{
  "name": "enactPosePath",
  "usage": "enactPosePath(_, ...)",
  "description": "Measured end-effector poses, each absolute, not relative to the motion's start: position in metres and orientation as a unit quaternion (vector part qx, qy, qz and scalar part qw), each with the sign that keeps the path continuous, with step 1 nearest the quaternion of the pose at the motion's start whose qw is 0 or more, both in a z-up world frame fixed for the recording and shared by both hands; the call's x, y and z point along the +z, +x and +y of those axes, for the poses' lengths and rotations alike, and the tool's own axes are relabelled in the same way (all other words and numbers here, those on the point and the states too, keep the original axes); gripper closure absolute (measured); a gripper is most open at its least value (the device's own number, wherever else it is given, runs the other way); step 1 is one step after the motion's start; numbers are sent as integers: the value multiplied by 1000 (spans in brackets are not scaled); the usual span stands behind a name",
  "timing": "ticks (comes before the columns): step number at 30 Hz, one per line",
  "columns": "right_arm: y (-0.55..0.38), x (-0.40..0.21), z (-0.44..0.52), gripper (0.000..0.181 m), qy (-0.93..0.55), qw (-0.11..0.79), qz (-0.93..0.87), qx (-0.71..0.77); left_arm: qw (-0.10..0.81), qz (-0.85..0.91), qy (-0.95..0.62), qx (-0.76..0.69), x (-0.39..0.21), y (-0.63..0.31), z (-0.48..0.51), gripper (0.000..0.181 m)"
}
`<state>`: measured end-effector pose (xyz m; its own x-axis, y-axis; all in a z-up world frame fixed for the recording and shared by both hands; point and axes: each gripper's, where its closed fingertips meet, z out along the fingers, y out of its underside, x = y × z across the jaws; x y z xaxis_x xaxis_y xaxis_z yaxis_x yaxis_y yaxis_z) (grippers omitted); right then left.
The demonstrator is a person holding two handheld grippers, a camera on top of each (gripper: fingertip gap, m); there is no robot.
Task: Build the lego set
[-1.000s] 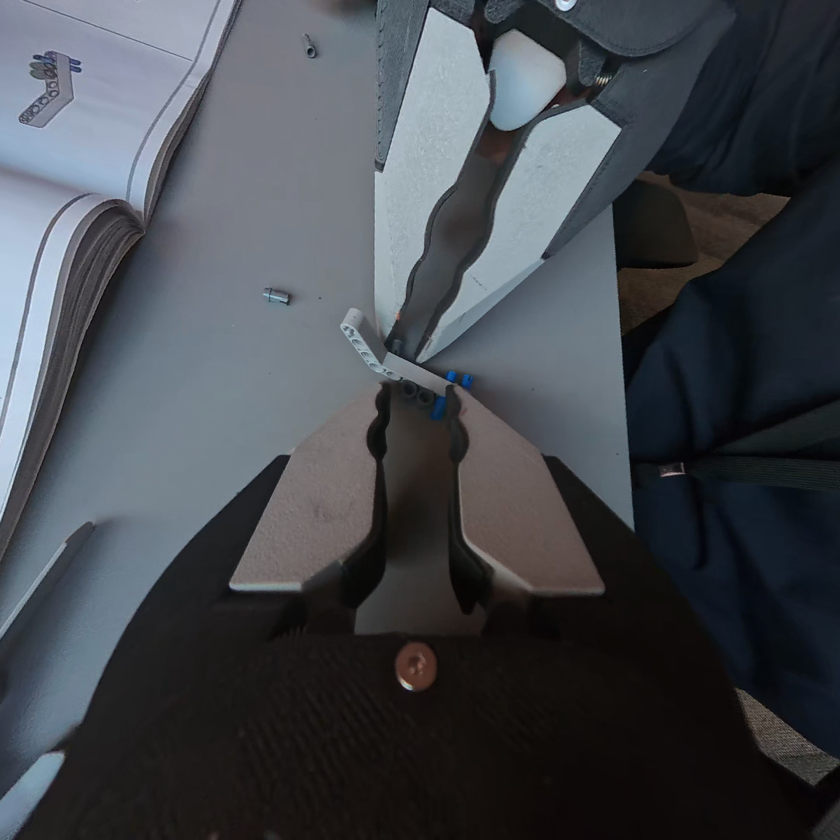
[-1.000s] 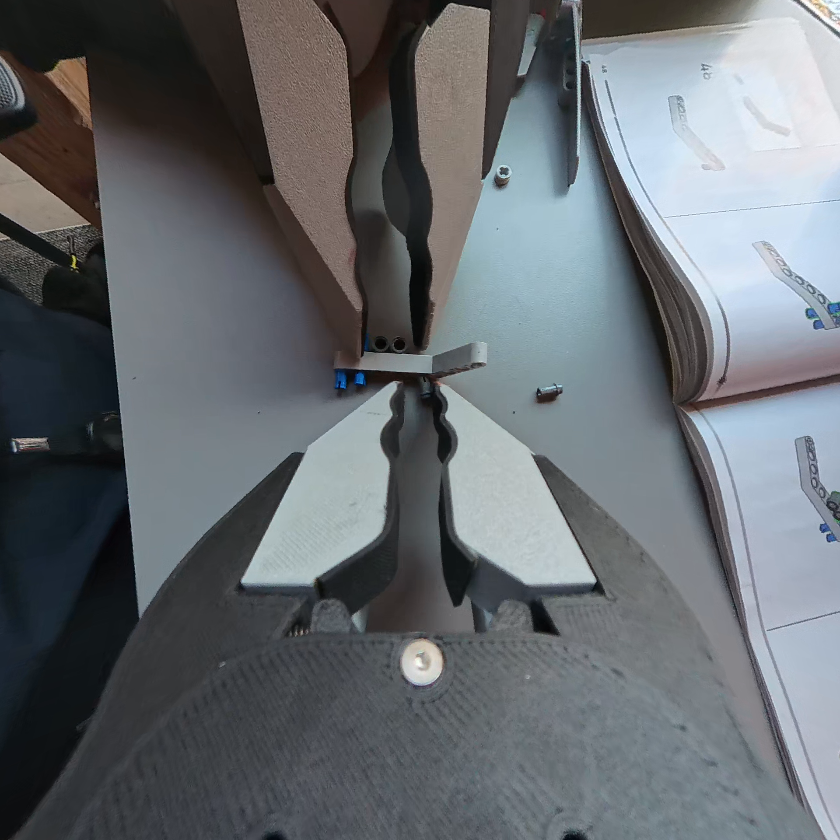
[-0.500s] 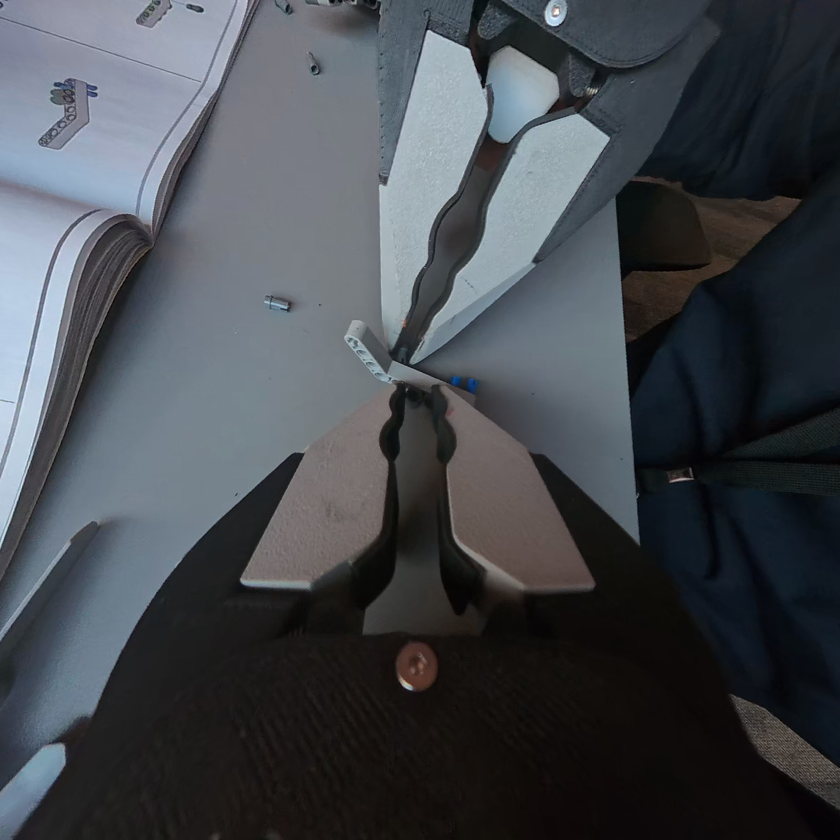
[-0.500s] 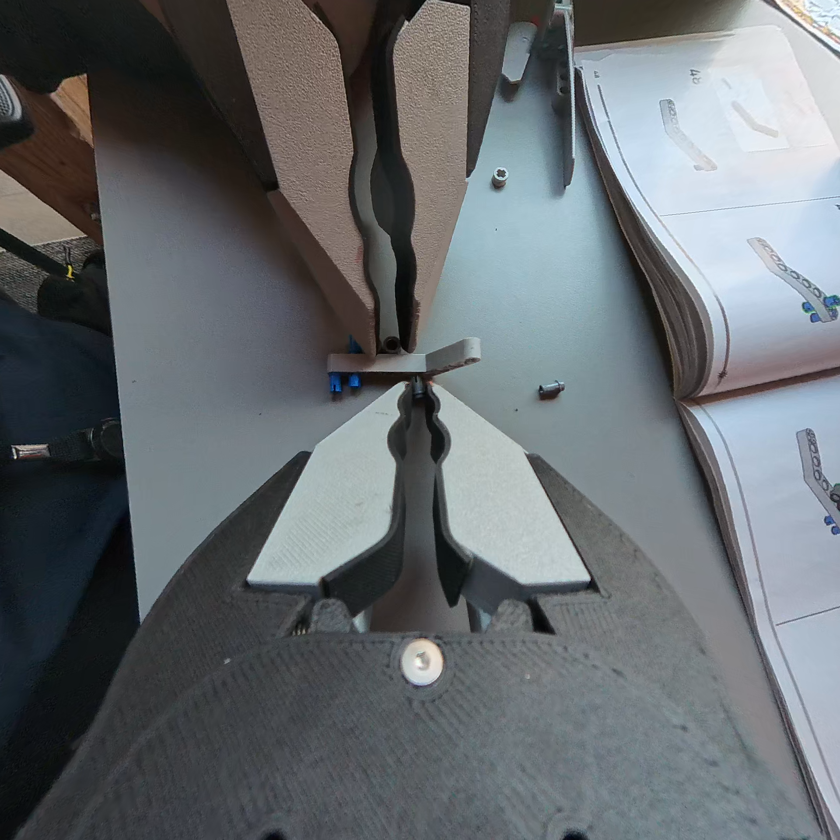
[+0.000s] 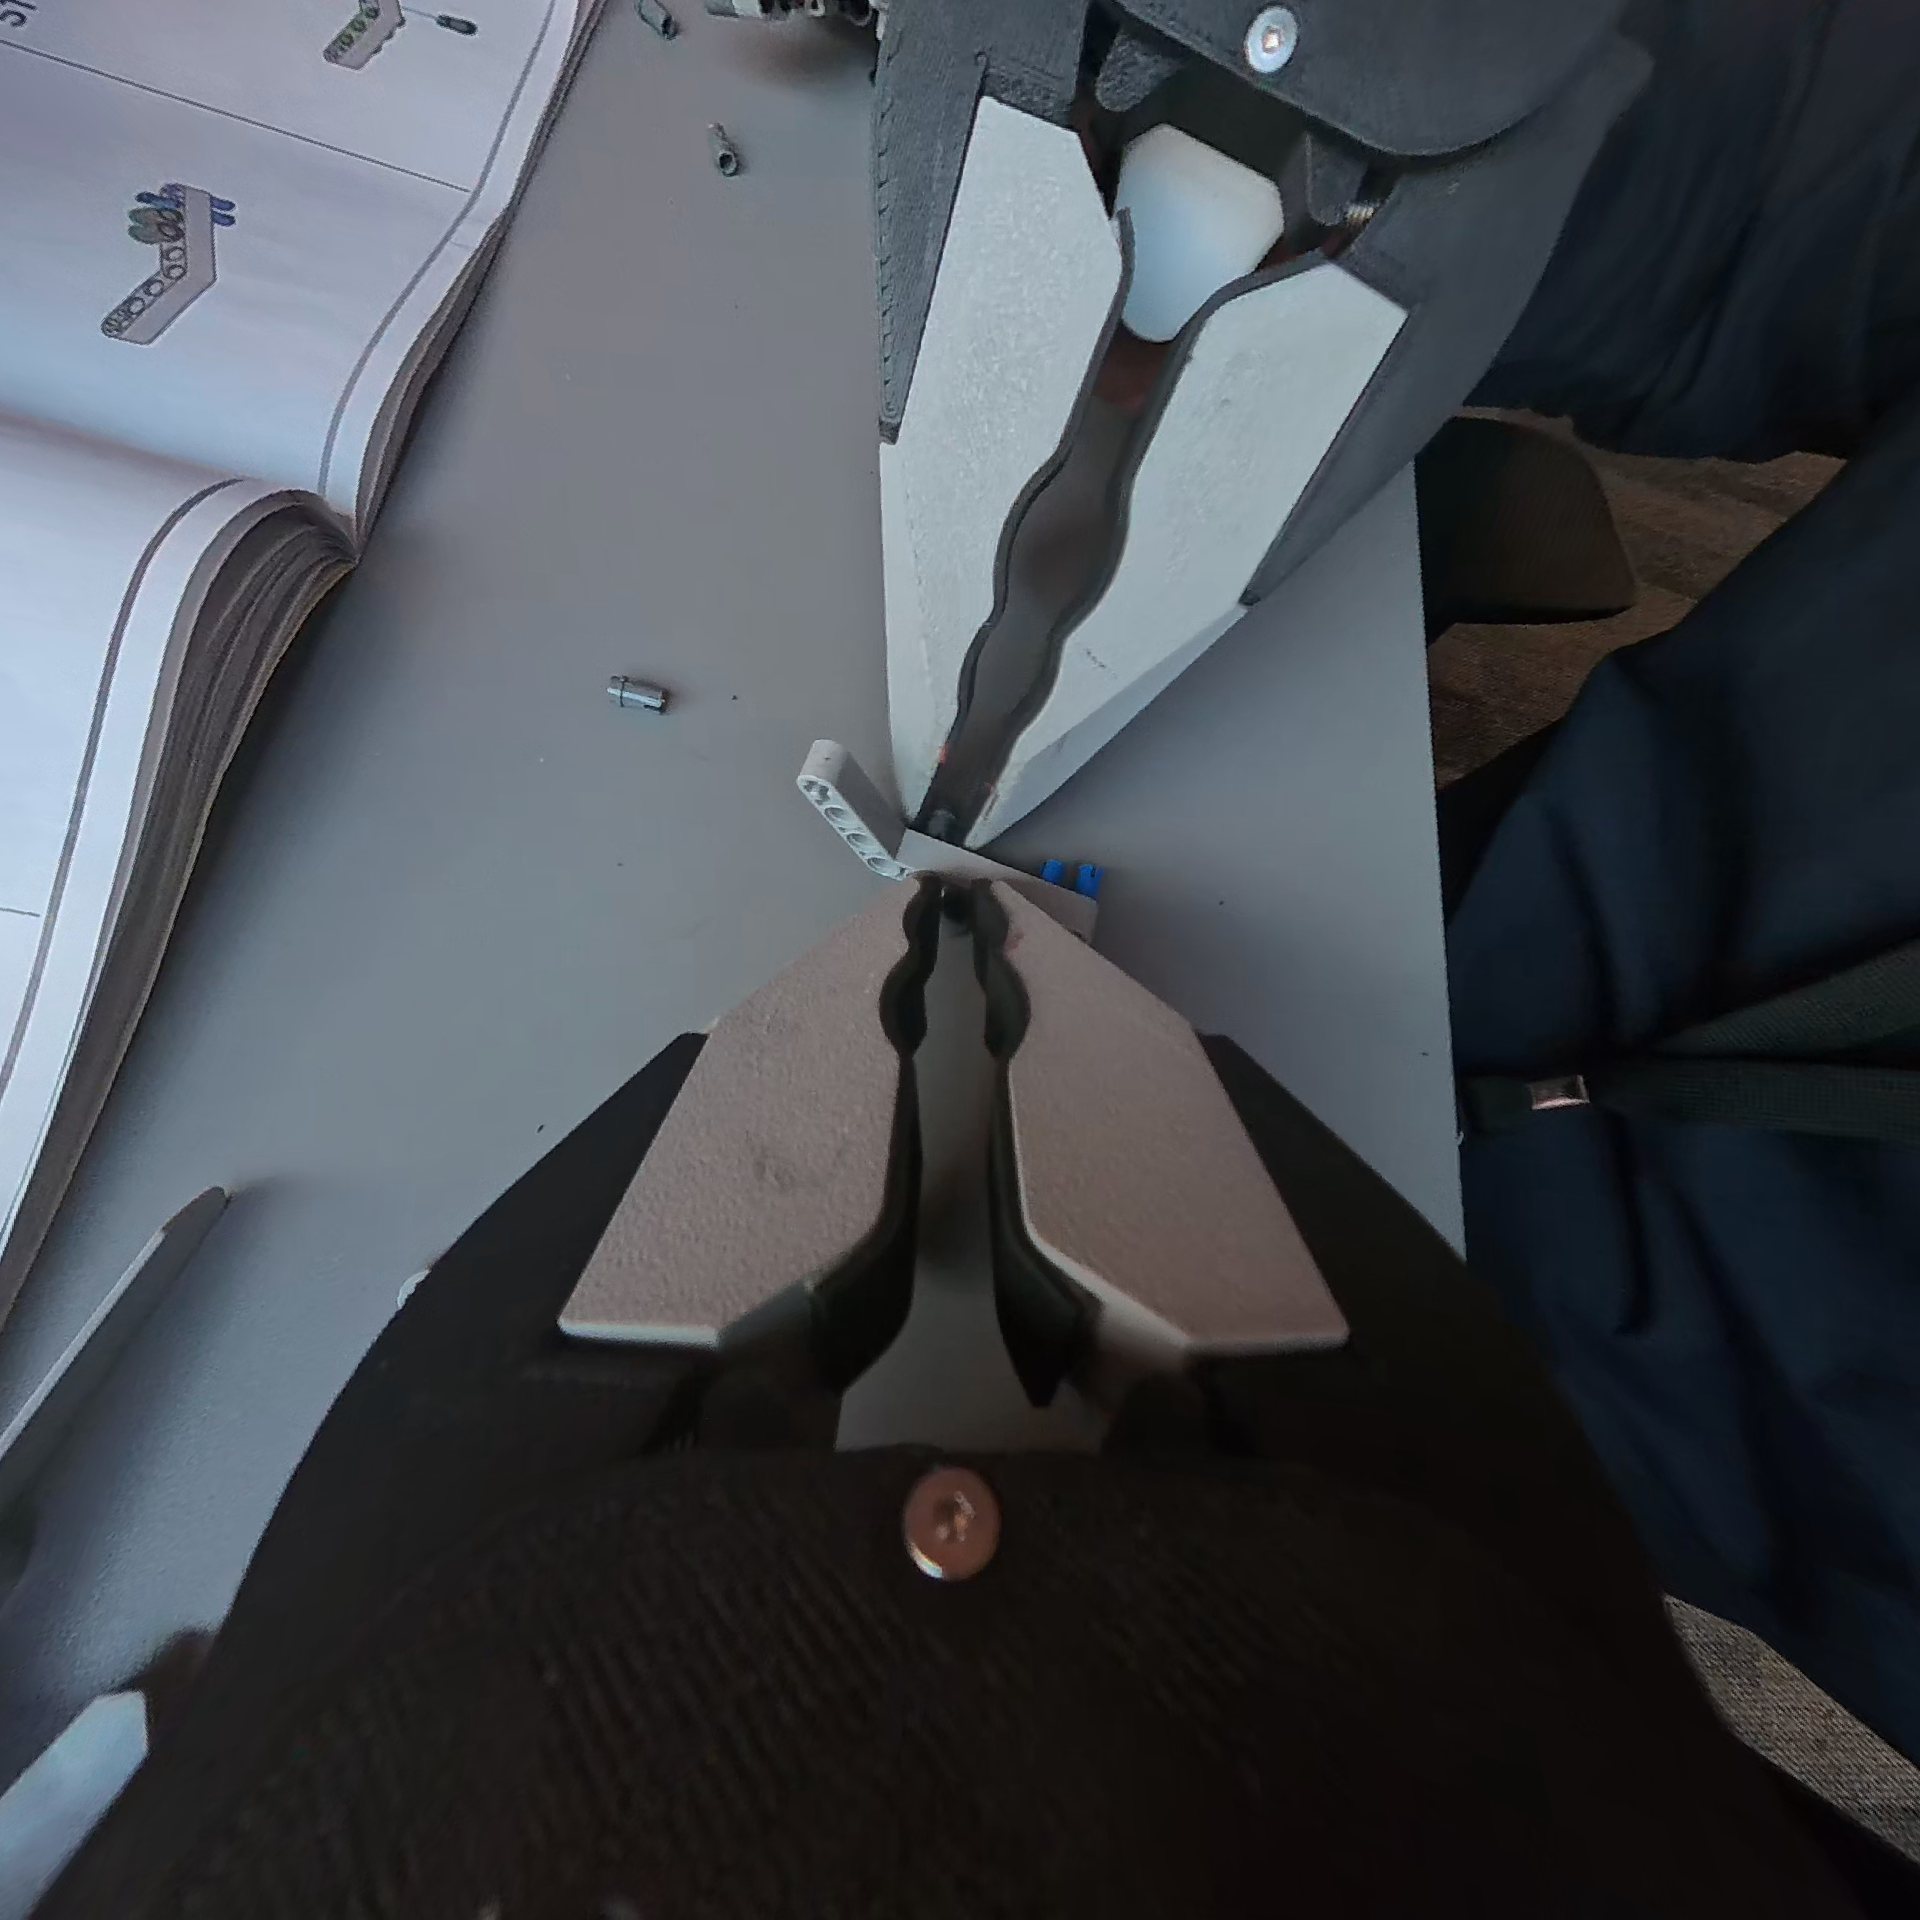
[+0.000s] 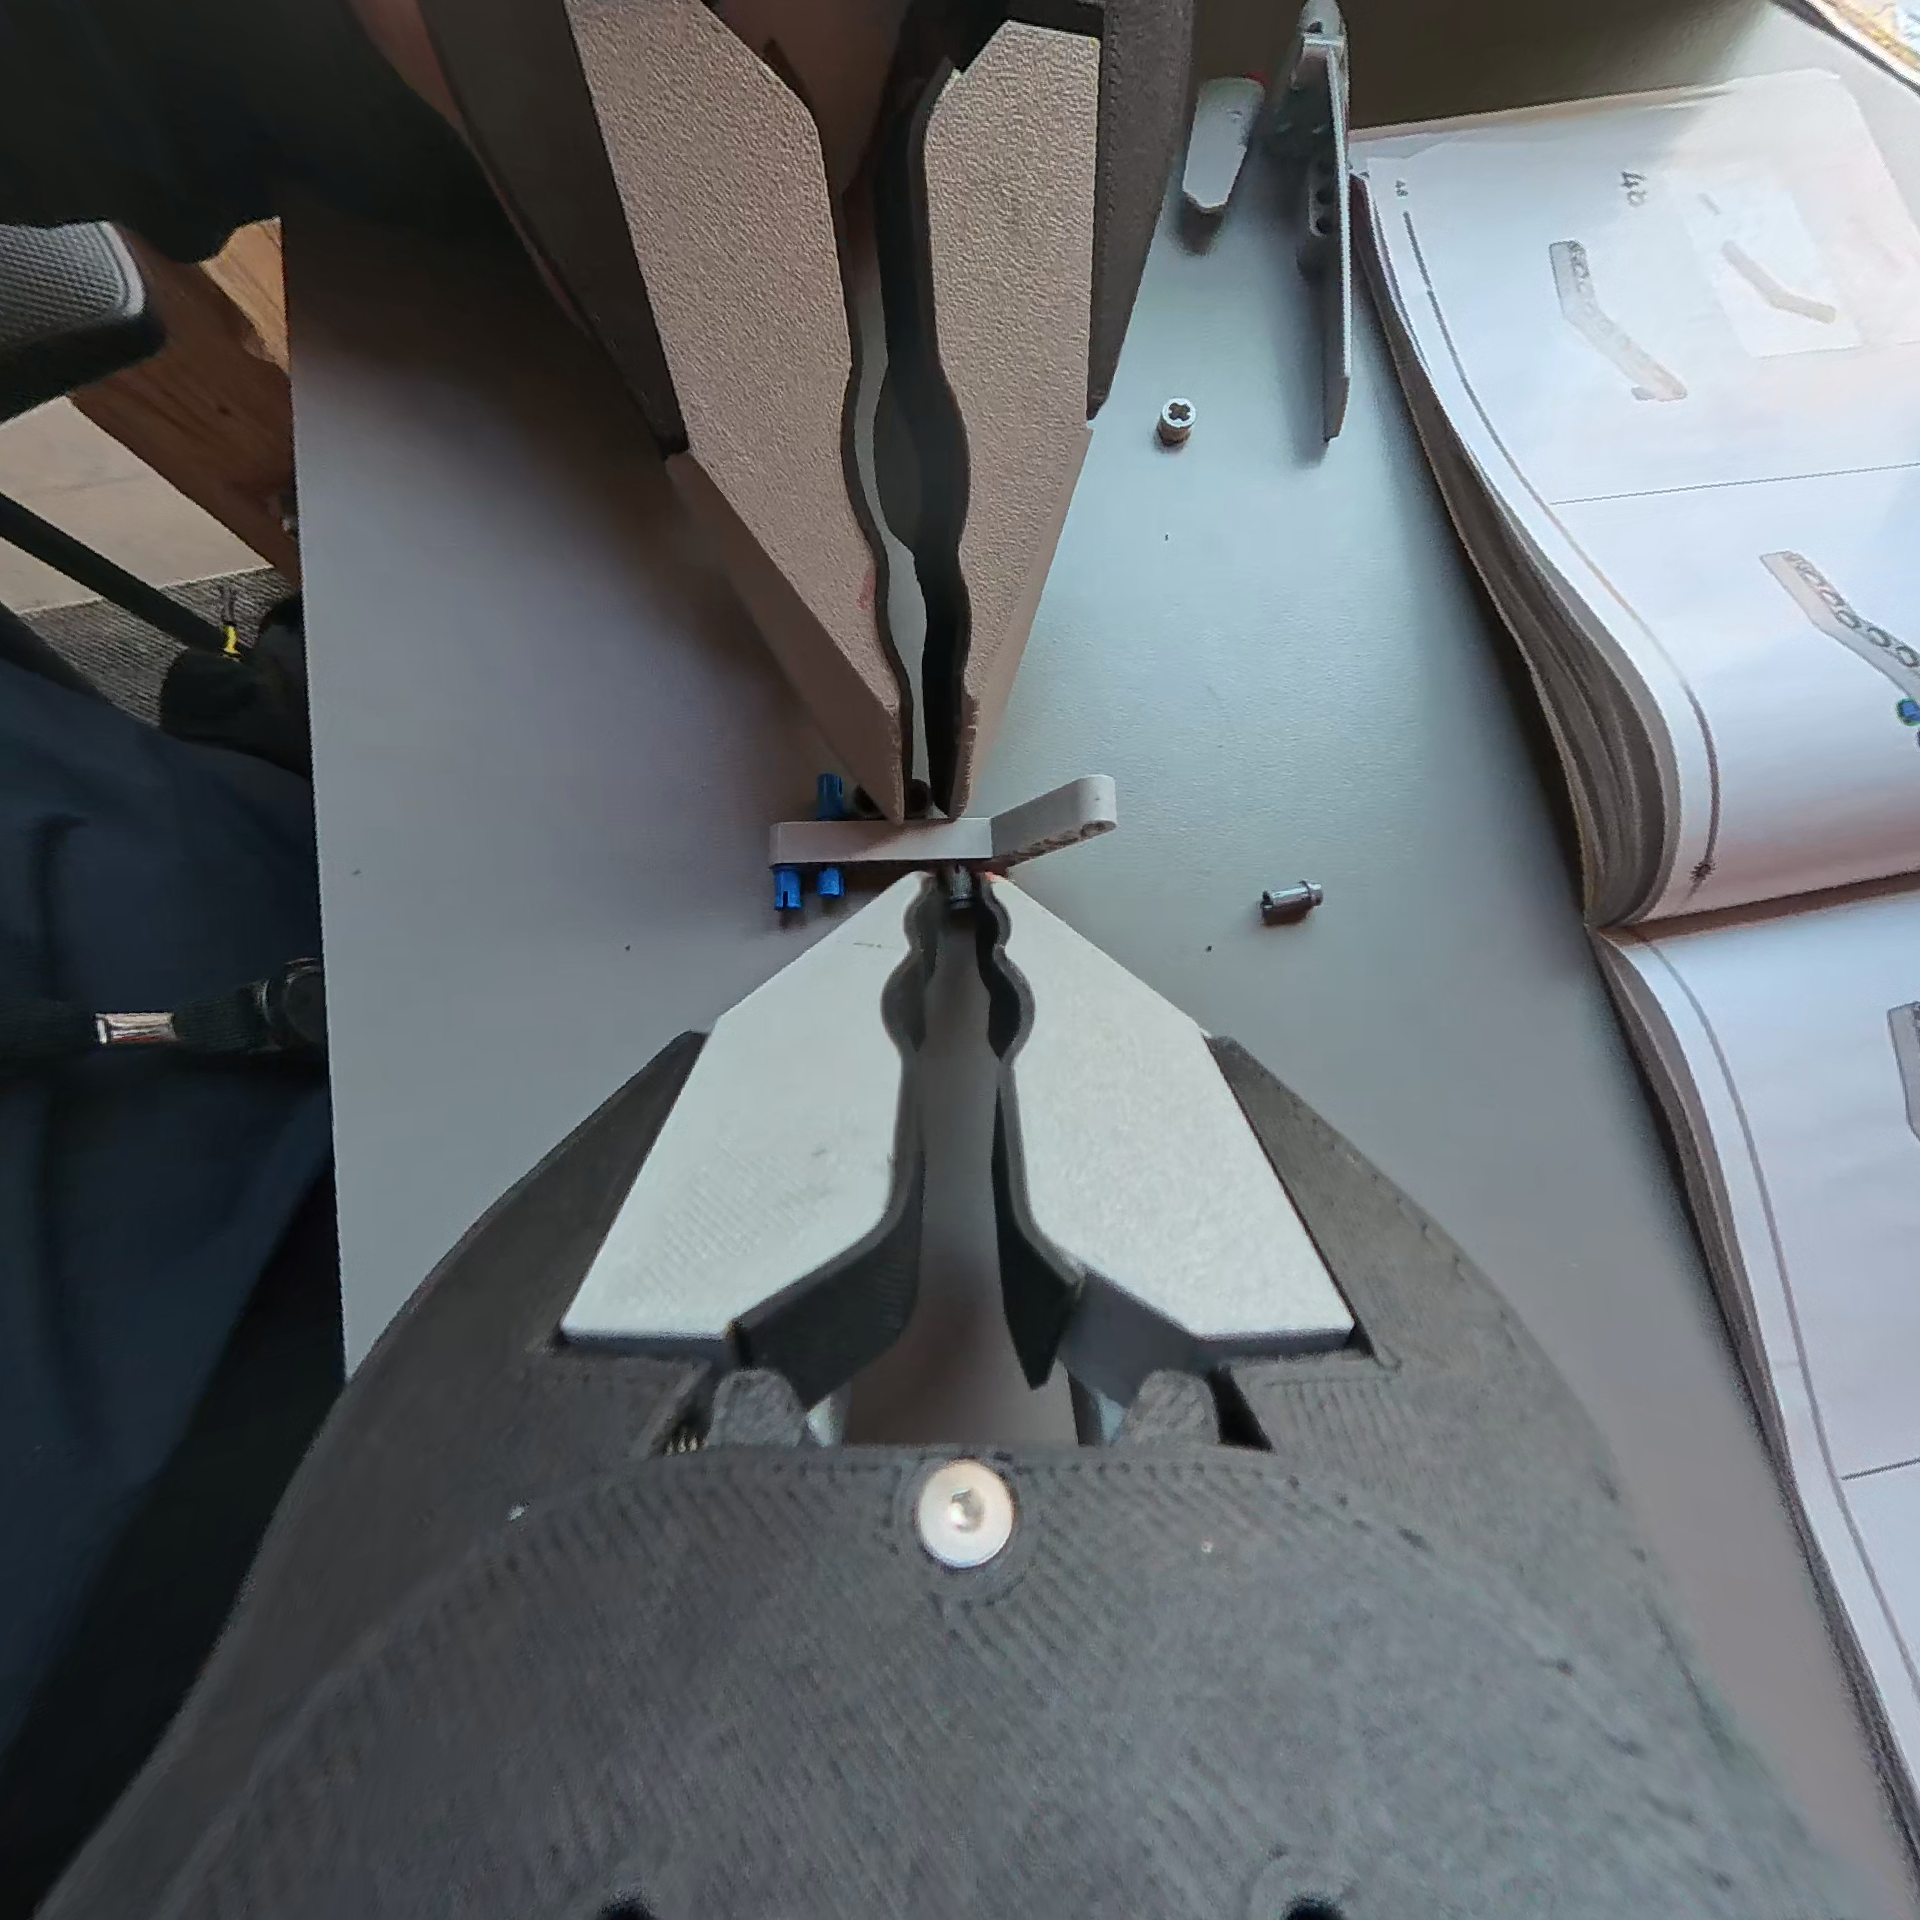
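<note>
The bent grey lego beam (image 6: pixel 940 840) sits between the two grippers, just above the grey table (image 6: pixel 520 623). Nothing here is a box or a tray, so no pieces lie inside anything; they all lie loose on the table.

The right gripper (image 6: pixel 961 891) has its two fingers nearly together at the tips. They pinch a small black pin (image 6: pixel 958 889) that touches the near side of the beam. The left gripper (image 5: pixel 951 896) faces it from the other side. Its fingers are also almost together at the tips, and there is something small and dark between them, maybe a black pin on the beam, but it is too small and shaded to be sure. In the right wrist view, the left gripper's tips (image 6: pixel 933 808) press on the far side of the beam.

The beam is long with a short arm that bends away at one end (image 5: pixel 847 808). Two blue pins (image 6: pixel 808 888) stick out of the straight end, on the side near the table edge.

A little way off, toward the book, one small grey pin (image 6: pixel 1290 900) lies alone on the table. Farther out lies a small round grey piece with a cross hole (image 6: pixel 1176 421), and past it some longer grey pieces (image 6: pixel 1322 208). Another tiny dark pin (image 5: pixel 723 151) lies farther up the table.

A thick open instruction book (image 6: pixel 1714 520) lies along the far side of the table, showing drawings of a bent beam.

A person in dark blue clothes (image 5: pixel 1714 1039) sits at the table edge.
</note>
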<state>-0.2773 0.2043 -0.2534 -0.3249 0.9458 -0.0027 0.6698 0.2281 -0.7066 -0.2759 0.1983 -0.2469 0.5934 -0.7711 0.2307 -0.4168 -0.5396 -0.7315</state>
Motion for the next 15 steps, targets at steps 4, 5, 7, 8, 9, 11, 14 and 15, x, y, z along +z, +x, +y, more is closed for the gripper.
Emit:
enactPosePath(4,-276,-254,205,179,-533,226,-755,307,321,357,-833,-275,-247,-276,198,179)
enactPosePath(5,-275,-254,206,179,-531,229,-757,303,322,356,-833,-275,-247,-276,198,179)
enactPosePath(7,-274,-253,208,178,-528,240,-760,293,322,355,-834,-275,-247,-276,198,179)
enactPosePath(8,-273,-252,208,178,-526,240,-761,295,322,355,-834,-275,-247,-276,198,180)
enactPosePath(9,-273,-253,206,177,-526,235,-760,300,322,355,-833,-274,-247,-276,198,179)
enactPosePath(11,-273,-254,205,175,-525,231,-761,303,322,355,-833,-274,-247,-276,198,180)
enactPosePath(14,-272,-253,205,174,-520,239,-765,297,322,355,-834,-275,-247,-276,198,179)
enactPosePath(15,-272,-252,204,173,-518,240,-764,299,322,355,-834,-275,-247,-276,198,180)
